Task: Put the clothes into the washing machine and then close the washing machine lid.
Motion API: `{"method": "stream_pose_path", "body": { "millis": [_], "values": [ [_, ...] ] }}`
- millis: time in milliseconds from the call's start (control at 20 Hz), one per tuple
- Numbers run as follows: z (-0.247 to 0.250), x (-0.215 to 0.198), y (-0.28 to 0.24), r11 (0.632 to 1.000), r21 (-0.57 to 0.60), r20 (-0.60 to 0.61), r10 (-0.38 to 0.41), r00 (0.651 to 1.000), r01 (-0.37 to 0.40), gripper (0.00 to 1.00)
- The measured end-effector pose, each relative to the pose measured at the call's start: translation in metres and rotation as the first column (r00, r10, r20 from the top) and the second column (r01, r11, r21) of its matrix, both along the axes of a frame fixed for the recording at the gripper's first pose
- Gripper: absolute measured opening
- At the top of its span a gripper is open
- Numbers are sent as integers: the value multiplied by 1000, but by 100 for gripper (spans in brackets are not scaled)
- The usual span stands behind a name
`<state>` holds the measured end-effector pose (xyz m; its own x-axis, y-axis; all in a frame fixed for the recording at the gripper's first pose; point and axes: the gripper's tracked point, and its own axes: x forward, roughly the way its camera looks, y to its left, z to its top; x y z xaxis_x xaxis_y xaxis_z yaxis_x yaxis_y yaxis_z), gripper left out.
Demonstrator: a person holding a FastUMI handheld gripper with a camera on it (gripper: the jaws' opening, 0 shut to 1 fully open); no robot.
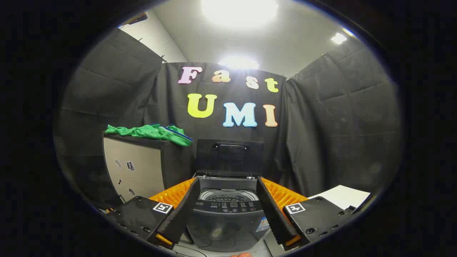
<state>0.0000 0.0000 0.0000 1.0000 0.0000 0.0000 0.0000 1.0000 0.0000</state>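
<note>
Gripper (228,210) fingers spread wide, nothing between them, framing the washing machine (228,217) just ahead. Its lid (229,155) stands upright, open. Green clothes (151,132) lie atop the cabinet (137,167) beside the machine.

Glossy grey plastic washing machine (228,217) between the spread fingers of the gripper (228,210); beyond them, soft green cloth clothes (150,132) on a matt cabinet (137,167).

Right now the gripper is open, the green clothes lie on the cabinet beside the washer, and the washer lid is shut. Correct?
Not quite: the washing machine lid stands raised, with the drum open, as the gripper view shows. The rest holds: the gripper is open and holds nothing, and the green clothes lie on the cabinet beside the washing machine.
</note>
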Motion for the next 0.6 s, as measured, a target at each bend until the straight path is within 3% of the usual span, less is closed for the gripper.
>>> {"method": "stream_pose_path", "body": {
  "millis": [600],
  "values": [
    [6, 16, -6, 1000, 16, 10, -4, 1000, 4, 98]
  ]
}}
